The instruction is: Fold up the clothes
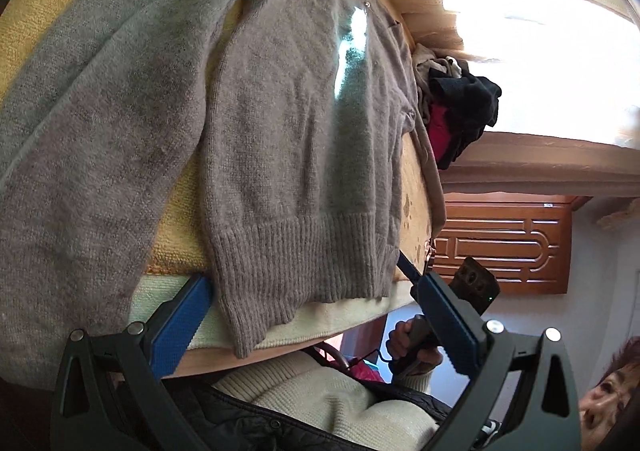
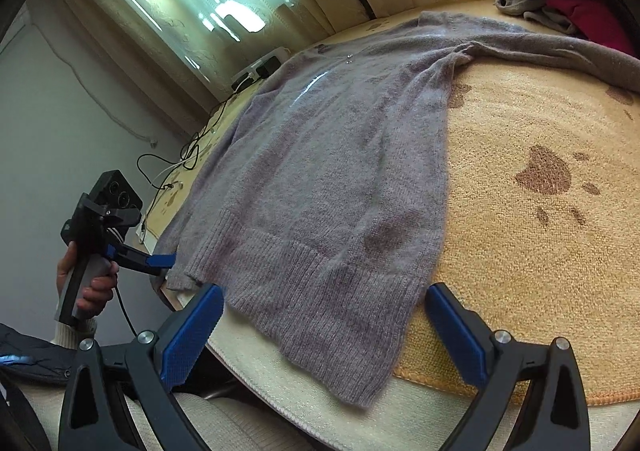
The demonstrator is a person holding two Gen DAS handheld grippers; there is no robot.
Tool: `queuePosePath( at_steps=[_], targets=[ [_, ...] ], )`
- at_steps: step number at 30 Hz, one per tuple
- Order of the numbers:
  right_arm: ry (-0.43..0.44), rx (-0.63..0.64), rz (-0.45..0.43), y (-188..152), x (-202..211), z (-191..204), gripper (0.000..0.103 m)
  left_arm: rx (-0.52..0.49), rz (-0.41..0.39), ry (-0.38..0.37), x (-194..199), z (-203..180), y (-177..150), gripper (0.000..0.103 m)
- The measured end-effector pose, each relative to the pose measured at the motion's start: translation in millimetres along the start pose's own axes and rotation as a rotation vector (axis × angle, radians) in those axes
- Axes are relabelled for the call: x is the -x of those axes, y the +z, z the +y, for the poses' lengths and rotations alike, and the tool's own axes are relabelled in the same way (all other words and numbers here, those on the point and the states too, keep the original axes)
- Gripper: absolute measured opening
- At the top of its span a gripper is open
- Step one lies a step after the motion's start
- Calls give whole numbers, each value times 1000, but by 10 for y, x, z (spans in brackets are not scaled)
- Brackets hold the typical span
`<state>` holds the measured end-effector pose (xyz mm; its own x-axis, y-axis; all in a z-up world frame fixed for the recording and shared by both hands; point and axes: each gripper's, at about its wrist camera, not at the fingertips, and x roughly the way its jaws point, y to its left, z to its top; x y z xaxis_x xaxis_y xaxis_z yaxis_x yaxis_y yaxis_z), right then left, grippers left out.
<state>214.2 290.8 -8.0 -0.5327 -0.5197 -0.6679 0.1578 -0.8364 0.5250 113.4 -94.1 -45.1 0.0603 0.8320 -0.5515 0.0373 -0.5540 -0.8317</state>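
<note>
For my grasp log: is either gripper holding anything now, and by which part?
Nothing is held. The left gripper and the right gripper are both open; the hem of the grey sweater lies between their fingers, not pinched.

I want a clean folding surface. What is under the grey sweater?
The grey sweater lies on a yellow paw-print blanket, with a cream layer showing beneath the blanket at the near edge. Whatever sits directly under the sweater's body is covered.

Grey-brown sweater (image 2: 332,179), yellow paw-print blanket (image 2: 540,231)
</note>
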Motion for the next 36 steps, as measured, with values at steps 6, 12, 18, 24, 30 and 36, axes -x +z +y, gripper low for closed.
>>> queuePosePath(
  at_steps=[6,12,18,24,30,36],
  targets=[
    [47,4,19,0,12,-12,103,-2,64,-13,-226,-101,-79,103],
    [75,-17,9,-2,20,-58,103,-11,-6,-21,-208,-99,-35,103],
    [92,-49,6,24,12,-68,103,-78,-31,3,-209,-139,-77,87],
    [99,-60,-3,53,-20,-36,99,-90,-62,26,-213,-67,-48,46],
    [46,-98,36,38,-105,-85,17,-97,-69,27,-191,-7,-28,42],
    [10,-107,30,1,-74,-111,12,-77,-62,42,-132,66,-55,44]
  ],
)
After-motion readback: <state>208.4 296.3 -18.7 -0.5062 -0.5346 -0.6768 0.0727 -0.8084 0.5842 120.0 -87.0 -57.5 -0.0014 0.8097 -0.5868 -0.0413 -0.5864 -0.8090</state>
